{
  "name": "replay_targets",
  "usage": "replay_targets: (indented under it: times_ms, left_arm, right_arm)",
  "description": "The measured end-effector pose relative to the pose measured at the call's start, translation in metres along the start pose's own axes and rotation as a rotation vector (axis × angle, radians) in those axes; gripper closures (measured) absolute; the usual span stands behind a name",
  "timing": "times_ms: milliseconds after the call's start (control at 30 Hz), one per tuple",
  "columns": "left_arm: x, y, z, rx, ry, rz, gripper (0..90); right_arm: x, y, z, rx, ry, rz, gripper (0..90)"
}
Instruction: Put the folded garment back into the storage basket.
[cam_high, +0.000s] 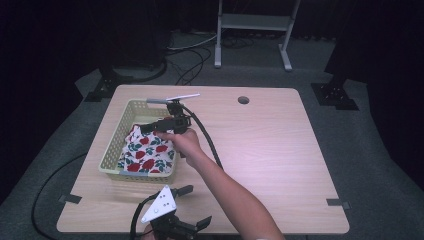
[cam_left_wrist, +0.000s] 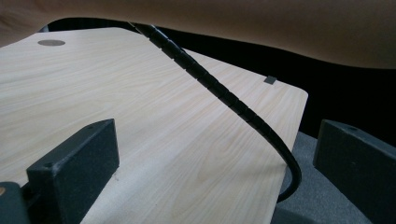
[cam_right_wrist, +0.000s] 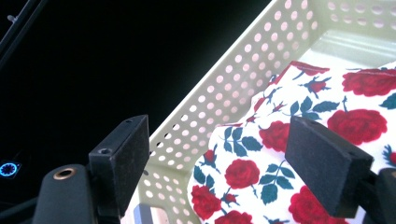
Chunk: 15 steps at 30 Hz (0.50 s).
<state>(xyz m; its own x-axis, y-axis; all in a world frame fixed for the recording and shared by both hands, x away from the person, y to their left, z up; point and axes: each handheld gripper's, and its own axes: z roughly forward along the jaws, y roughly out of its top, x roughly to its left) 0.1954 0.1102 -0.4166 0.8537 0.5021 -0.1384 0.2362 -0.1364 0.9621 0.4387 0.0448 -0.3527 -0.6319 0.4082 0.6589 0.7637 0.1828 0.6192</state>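
On the pale wood-grain table (cam_high: 270, 145), toward its left side, sits a cream plastic basket (cam_high: 111, 150), rectangular, its walls pierced with rows of small round holes. Inside it lies a folded cloth (cam_high: 147, 152), white and printed with red roses and dark green leaves, soft and slightly rumpled along its edges. The right gripper (cam_high: 150, 127) reaches over the basket's far right part, held by the right hand (cam_high: 180, 141) with the forearm stretching diagonally up from the bottom edge; its ribbed black cable (cam_high: 206, 137) curves back across the tabletop. In the right gripper view its two blocky black jaws stand wide apart with nothing between them, one over the perforated wall (cam_right_wrist: 219, 98), the other over the cloth (cam_right_wrist: 252, 172). The left gripper (cam_high: 197, 206) hovers at the near edge of the table, a grey three-cornered plate (cam_high: 161, 204) on top, its matte black jaws likewise spread and empty. In the left gripper view the same ribbed cable (cam_left_wrist: 219, 88) arcs over the smooth tabletop (cam_left_wrist: 93, 79), and the forearm (cam_left_wrist: 280, 28) crosses above. A round hole (cam_high: 243, 100) is cut near the table's far edge.
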Motion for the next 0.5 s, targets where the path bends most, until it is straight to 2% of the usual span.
replay_targets:
  times_ms: [133, 500]
  left_arm:
    - [0.000, 0.000, 0.002, 0.010, 0.001, 0.011, 0.0]
    - [0.001, -0.001, 0.004, 0.017, 0.007, 0.017, 0.0]
  right_arm:
    - [0.001, -0.002, -0.004, 0.016, 0.004, 0.000, 19.5]
    - [0.003, -0.001, -0.026, -0.018, 0.060, 0.009, 11.7]
